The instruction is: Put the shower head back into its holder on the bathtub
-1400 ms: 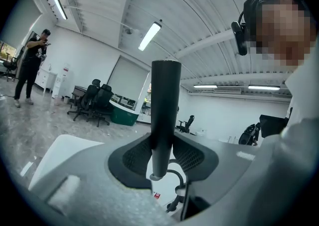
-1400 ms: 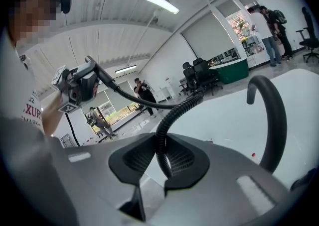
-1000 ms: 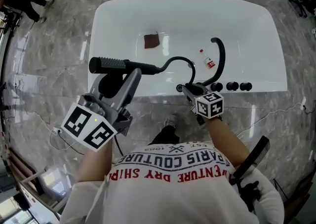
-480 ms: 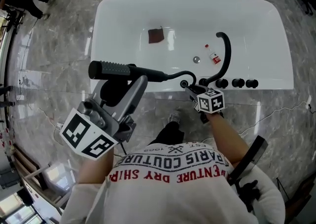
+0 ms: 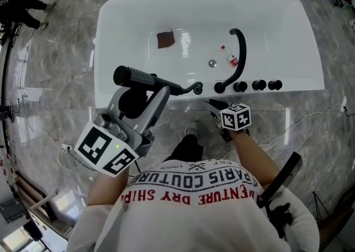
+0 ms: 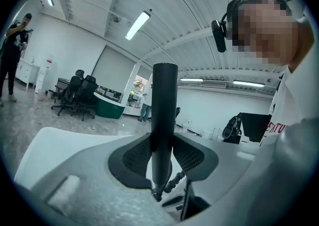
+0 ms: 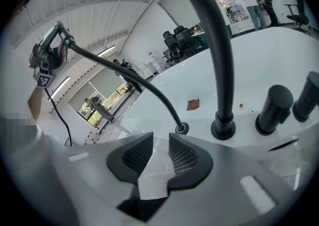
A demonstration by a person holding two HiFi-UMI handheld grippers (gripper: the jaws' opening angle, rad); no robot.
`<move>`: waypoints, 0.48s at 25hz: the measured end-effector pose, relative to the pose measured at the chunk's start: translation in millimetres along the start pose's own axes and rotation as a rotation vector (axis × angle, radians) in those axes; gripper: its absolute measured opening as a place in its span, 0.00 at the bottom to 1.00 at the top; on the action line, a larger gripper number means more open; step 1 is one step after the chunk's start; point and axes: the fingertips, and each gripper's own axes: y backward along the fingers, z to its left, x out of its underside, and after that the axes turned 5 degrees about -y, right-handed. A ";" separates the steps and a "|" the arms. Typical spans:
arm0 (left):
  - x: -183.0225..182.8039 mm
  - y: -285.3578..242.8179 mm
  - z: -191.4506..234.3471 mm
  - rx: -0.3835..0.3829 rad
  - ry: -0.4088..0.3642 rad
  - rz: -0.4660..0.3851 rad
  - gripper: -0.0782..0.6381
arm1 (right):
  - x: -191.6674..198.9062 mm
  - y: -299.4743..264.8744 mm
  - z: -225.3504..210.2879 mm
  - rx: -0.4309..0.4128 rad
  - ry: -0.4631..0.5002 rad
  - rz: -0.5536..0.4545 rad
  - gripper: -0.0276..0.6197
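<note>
At the tub (image 5: pixel 302 85) rim: left gripper (image 5: pixel 157 94) held the shower head (image 5: pixel 136 75); right gripper (image 7: pixel 160 153) just opened, empty. I needed it square to the holder (image 7: pixel 182 129).

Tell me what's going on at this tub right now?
A person at the bathtub holds a gripper in each hand. The left gripper is shut on the shower head, holding it above the near rim, its hose running to a fitting. The right gripper, jaws just opened and empty, sits by that fitting. The head isn't in its holder yet.
</note>
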 end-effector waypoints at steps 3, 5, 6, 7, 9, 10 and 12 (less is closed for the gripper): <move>-7.2 -0.2 -2.0 0.009 -0.016 -0.005 0.30 | -3.4 12.6 6.1 0.000 0.006 -0.042 0.19; -12.4 -1.0 -4.5 0.023 -0.035 -0.010 0.30 | -9.4 20.3 12.5 -0.005 0.025 -0.074 0.19; -13.5 -1.0 -5.6 0.028 -0.047 -0.008 0.30 | -13.6 24.2 17.6 -0.010 0.031 -0.093 0.19; -12.8 -1.1 -6.0 0.030 -0.058 -0.001 0.30 | -18.3 28.4 23.3 -0.016 0.035 -0.113 0.19; -6.6 -3.1 -4.8 0.026 -0.072 0.021 0.30 | -28.0 37.6 33.9 -0.026 0.039 -0.151 0.19; -2.2 -5.1 -3.4 0.023 -0.077 0.033 0.30 | -32.1 42.8 38.2 -0.031 0.041 -0.167 0.18; 6.1 -8.6 0.6 0.011 -0.084 0.054 0.30 | -36.6 54.2 44.9 -0.035 0.043 -0.193 0.18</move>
